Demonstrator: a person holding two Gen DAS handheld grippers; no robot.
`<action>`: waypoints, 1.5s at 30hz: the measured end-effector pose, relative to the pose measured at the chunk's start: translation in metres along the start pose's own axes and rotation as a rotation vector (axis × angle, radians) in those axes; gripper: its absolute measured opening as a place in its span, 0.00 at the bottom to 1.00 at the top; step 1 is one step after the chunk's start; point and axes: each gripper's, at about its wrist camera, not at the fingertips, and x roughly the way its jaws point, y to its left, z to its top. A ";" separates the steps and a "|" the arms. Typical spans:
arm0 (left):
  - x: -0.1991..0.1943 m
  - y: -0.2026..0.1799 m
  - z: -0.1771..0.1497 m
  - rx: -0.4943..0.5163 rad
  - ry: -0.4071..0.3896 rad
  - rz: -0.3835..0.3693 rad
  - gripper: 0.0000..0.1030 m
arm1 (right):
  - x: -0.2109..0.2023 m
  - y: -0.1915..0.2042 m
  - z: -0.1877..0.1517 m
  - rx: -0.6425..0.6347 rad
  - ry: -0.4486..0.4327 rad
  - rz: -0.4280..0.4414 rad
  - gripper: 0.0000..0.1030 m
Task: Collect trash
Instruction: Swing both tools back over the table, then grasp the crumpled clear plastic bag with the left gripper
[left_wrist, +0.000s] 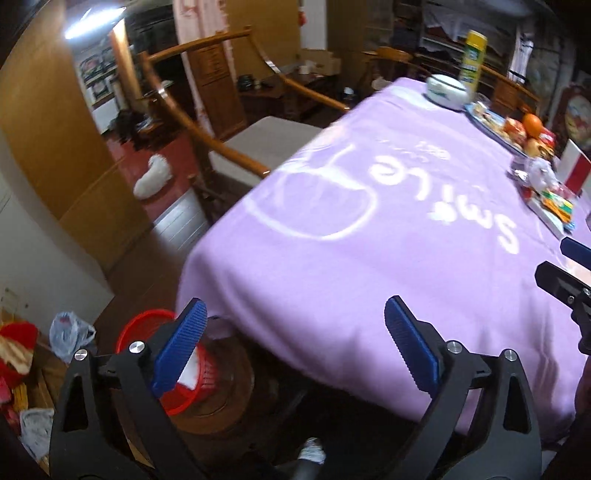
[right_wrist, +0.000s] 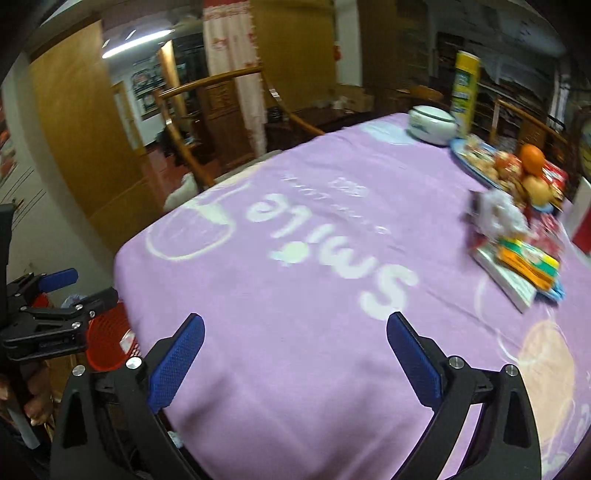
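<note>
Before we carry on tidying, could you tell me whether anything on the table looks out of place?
A crumpled white wrapper lies loose on the purple cloth, beside the fruit plate and packets; nothing looks spilled.

A wooden armchair (left_wrist: 236, 147) stands upper left beside a table under a lilac cloth (left_wrist: 369, 240); red floor (left_wrist: 140, 162), wooden wall panels (left_wrist: 48, 122), bright ceiling light (left_wrist: 92, 22).

You see a purple tablecloth (right_wrist: 314, 295) with white letters, and beside its edge a red basket (left_wrist: 192, 365).
</note>
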 end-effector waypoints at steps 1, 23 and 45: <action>0.001 -0.012 0.004 0.019 -0.002 -0.013 0.93 | -0.002 -0.009 -0.001 0.020 -0.005 -0.008 0.94; 0.038 -0.235 0.064 0.372 -0.007 -0.186 0.93 | -0.019 -0.205 -0.035 0.422 0.044 -0.324 0.94; 0.062 -0.328 0.154 0.279 0.075 -0.364 0.93 | -0.009 -0.279 -0.051 0.643 0.035 -0.333 0.95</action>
